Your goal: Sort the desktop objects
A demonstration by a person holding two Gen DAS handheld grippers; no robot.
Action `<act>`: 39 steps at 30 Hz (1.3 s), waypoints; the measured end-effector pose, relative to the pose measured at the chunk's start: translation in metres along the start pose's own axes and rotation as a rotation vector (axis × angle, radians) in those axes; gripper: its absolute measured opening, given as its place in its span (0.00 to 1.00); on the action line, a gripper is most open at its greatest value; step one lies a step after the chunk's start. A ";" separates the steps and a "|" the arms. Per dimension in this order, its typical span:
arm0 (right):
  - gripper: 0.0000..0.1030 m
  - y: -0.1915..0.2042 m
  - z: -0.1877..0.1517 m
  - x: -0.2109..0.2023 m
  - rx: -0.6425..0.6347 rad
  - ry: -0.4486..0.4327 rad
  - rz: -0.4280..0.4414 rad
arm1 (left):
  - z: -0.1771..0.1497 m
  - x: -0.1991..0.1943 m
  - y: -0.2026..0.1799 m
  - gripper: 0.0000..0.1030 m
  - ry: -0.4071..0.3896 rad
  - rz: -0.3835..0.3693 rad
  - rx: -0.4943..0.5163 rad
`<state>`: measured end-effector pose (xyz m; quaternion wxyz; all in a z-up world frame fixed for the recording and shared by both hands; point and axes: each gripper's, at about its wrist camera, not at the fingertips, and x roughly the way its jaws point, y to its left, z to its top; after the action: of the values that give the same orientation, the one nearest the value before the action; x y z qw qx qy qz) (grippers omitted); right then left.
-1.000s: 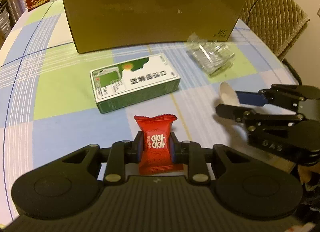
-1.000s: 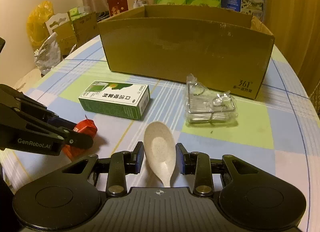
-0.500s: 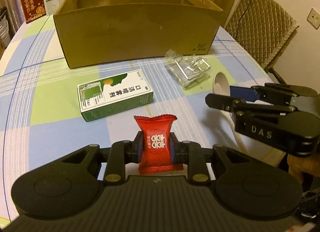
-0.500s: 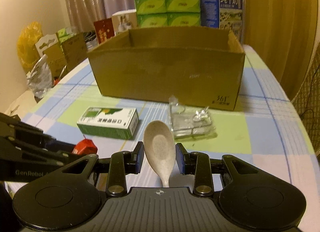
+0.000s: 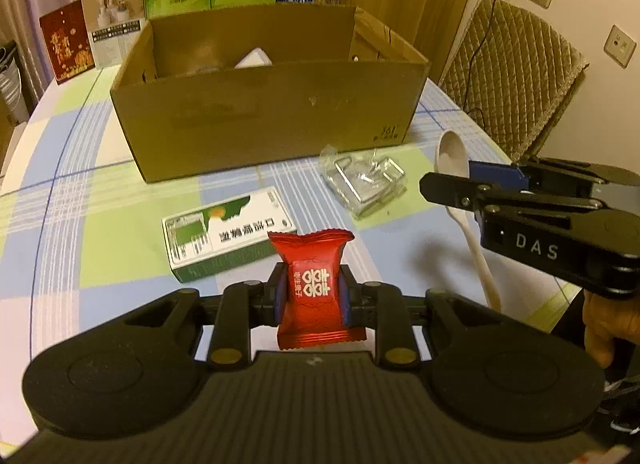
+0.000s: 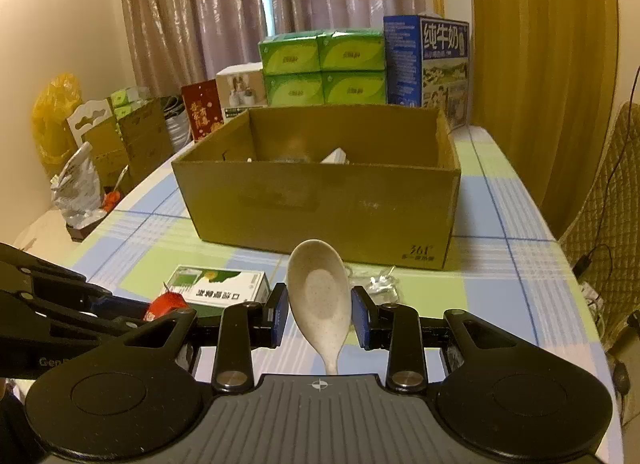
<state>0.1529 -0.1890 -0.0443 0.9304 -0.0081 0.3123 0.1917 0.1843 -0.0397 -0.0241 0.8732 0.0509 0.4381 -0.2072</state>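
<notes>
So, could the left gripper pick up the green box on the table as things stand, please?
Probably not yet: the left gripper is shut on the candy, so it has no free grip. The green box itself lies uncovered just ahead of it.

Warm dim light, fisheye-warped edges

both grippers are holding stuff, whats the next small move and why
Probably carry both forward over the open brown cardboard box. The left gripper is shut on the red wrapped candy, the right gripper on the beige speckled spoon, and both are lifted short of its near wall.
</notes>
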 end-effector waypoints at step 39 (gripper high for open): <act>0.30 -0.032 0.096 -0.005 -0.013 -0.080 -0.019 | 0.088 -0.016 0.001 0.20 -0.101 0.040 0.081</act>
<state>0.2159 -0.2076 0.0323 0.9439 -0.0093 0.2734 0.1849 0.2415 -0.0575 0.0424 0.8955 0.0845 0.3835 -0.2095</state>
